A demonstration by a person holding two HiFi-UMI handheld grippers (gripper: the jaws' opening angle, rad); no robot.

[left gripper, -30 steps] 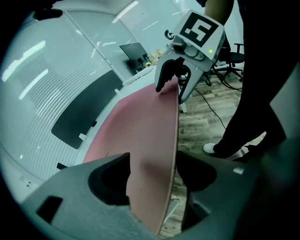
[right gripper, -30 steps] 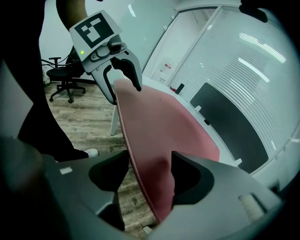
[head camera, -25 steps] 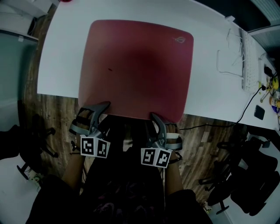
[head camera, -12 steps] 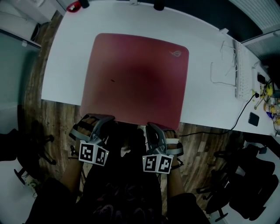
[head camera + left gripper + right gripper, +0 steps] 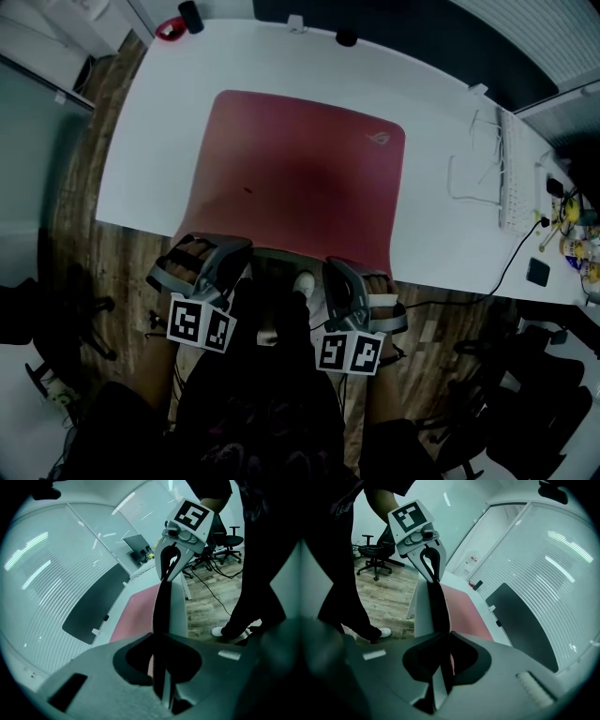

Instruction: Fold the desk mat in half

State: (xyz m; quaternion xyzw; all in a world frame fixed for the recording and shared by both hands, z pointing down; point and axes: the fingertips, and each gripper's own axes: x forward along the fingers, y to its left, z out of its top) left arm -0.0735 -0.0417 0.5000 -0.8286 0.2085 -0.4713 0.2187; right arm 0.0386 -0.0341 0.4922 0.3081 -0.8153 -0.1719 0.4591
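Left gripper (image 5: 239, 247) and right gripper (image 5: 336, 268), jaws just closing, clamped desk mat (image 5: 300, 178) at desk (image 5: 155, 131) front edge, for folding over.

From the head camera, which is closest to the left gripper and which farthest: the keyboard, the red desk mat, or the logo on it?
1. The desk mat: its near edge is pinched in the jaws of the left gripper, which have just been closing.
2. The logo: on the mat's far right corner.
3. The keyboard: at the table's right end.
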